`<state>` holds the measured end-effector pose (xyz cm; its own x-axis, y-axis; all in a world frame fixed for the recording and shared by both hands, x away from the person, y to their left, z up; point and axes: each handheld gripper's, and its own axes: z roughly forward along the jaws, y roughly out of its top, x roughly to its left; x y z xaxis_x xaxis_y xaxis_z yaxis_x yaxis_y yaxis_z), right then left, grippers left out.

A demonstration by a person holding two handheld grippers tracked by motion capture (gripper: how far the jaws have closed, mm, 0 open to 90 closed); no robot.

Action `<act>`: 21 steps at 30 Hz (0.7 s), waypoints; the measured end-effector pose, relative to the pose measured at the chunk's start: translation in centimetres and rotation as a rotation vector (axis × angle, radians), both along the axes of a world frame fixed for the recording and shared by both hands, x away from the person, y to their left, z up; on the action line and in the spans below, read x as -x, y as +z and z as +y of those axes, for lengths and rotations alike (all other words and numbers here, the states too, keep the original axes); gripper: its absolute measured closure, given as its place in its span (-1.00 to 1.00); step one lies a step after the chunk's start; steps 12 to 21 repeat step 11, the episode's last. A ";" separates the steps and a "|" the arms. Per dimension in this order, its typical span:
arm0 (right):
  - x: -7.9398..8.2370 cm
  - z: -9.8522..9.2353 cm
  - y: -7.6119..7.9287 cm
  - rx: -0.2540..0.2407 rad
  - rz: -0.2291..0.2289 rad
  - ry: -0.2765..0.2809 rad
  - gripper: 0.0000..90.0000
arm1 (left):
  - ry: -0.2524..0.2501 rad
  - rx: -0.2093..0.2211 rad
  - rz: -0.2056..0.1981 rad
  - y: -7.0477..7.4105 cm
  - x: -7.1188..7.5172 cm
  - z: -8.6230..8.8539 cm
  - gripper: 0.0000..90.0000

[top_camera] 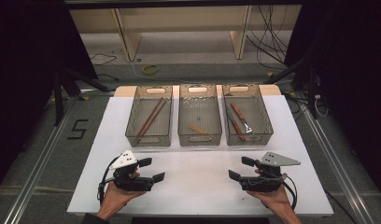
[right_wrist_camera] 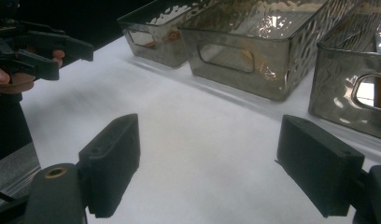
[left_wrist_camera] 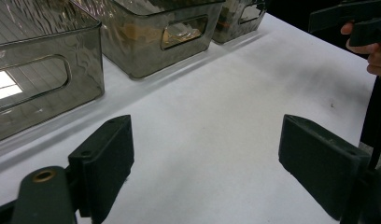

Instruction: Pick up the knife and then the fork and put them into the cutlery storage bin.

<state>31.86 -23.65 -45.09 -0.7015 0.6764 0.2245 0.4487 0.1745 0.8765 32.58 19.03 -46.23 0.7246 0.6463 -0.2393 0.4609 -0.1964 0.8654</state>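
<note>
Grippers poised apart over bare white surface (top_camera: 198, 186), nothing yet picked up.

Left gripper (top_camera: 151, 170) and right gripper (top_camera: 240, 169) held low with fingers (left_wrist_camera: 104, 158) spread wide and empty, aimed inward at each other. Judged as the start: a reach forward to the bins called for next. Nearest to the fingers: middle bin (top_camera: 200, 136) with a small wooden piece (top_camera: 198, 129); chopsticks (top_camera: 150, 117) in left bin (top_camera: 149, 138), wooden-handled cutlery (top_camera: 237, 120) in right bin (top_camera: 248, 136), all well apart from both grippers.
</note>
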 end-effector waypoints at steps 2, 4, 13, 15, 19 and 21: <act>0.0 0.0 0.0 0.001 -0.002 -0.002 -0.50 | 0.000 0.000 -0.001 0.0 0.0 0.0 -0.61; 0.0 0.0 0.0 -0.001 -0.002 -0.001 -0.50 | 0.001 0.001 0.000 0.0 0.0 0.0 -0.61; 0.0 0.0 0.0 -0.004 -0.002 0.000 -0.50 | 0.001 0.000 0.000 0.0 0.0 0.0 -0.61; 0.0 0.0 0.0 -0.004 -0.002 0.000 -0.50 | 0.001 0.000 0.000 0.0 0.0 0.0 -0.61; 0.0 0.0 0.0 -0.004 -0.002 0.000 -0.50 | 0.001 0.000 0.000 0.0 0.0 0.0 -0.61; 0.0 0.0 0.0 -0.004 -0.002 0.000 -0.50 | 0.001 0.000 0.000 0.0 0.0 0.0 -0.61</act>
